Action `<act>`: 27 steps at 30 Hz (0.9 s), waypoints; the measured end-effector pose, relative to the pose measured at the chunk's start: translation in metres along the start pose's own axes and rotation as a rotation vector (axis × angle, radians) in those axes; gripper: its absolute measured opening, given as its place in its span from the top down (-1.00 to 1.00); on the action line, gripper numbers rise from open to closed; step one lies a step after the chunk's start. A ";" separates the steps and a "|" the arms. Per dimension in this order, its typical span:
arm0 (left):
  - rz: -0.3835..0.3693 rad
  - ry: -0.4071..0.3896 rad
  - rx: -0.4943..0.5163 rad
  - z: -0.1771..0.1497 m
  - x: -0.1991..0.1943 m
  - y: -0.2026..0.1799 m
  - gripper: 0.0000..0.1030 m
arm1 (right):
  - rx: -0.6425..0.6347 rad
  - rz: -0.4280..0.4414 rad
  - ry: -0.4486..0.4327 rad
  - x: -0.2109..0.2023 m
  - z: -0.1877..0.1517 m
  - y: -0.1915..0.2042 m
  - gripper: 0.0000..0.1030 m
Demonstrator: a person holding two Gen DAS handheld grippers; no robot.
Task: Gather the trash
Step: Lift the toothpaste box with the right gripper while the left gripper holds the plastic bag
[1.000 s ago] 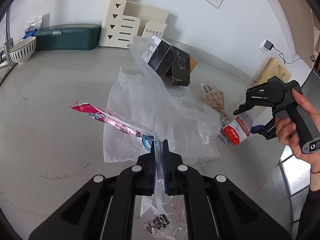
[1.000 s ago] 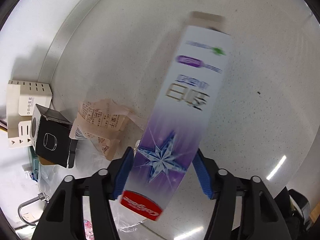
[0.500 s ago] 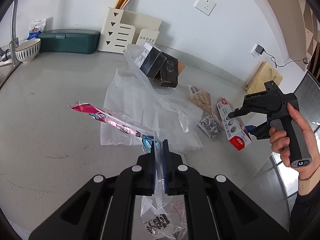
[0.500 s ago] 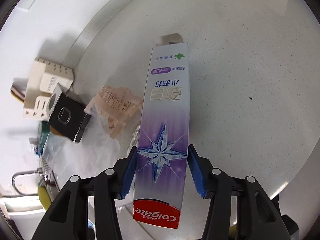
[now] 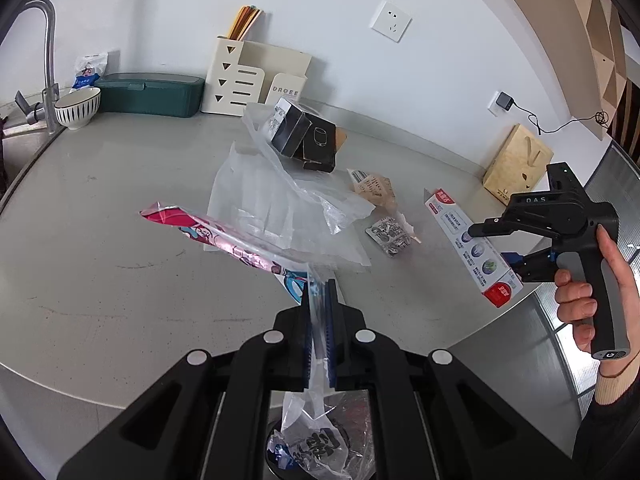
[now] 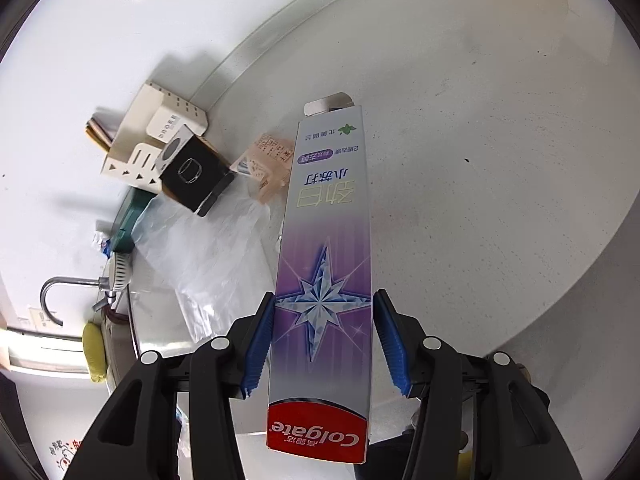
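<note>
My left gripper (image 5: 319,292) is shut on a clear plastic wrapper with a pink printed end (image 5: 224,236) and holds it above the grey counter (image 5: 100,208). My right gripper (image 6: 324,312) is shut on a purple and white Colgate toothpaste box (image 6: 326,240); it also shows in the left wrist view (image 5: 472,252), held over the counter's right edge. A clear plastic bag (image 5: 276,200), a black box (image 5: 304,136), a crumpled receipt (image 5: 372,186) and a small foil wrapper (image 5: 390,236) lie on the counter.
A cream organiser (image 5: 248,76), a green container (image 5: 148,92), a striped bowl (image 5: 78,108) and a tap (image 5: 44,60) stand at the back left. A wooden block (image 5: 516,164) is at the back right. A bag of trash (image 5: 320,440) hangs below my left gripper.
My right gripper has lifted the toothpaste box off the counter and drawn it back toward the counter's right edge. My left gripper has pulled back and higher, still holding the wrapper.
</note>
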State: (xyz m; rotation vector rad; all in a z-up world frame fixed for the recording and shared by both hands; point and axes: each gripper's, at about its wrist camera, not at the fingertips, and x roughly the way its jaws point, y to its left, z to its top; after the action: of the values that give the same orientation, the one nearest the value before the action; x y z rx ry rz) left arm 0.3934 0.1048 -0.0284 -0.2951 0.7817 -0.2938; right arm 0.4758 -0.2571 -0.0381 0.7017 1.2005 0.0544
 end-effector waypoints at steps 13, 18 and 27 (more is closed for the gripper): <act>-0.024 -0.022 0.042 -0.040 -0.050 -0.048 0.87 | -0.131 0.083 -0.038 -0.074 -0.075 -0.029 -0.02; -0.039 -0.026 0.059 -0.063 -0.069 -0.070 0.87 | -0.185 0.100 -0.072 -0.101 -0.112 -0.041 -0.02; -0.093 -0.001 0.086 -0.106 -0.084 -0.104 0.87 | -0.215 0.156 -0.069 -0.123 -0.175 -0.082 -0.03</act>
State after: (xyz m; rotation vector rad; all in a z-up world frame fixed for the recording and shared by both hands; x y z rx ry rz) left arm 0.2441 0.0242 -0.0077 -0.2510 0.7540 -0.4132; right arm 0.2503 -0.2884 -0.0096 0.6019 1.0539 0.2837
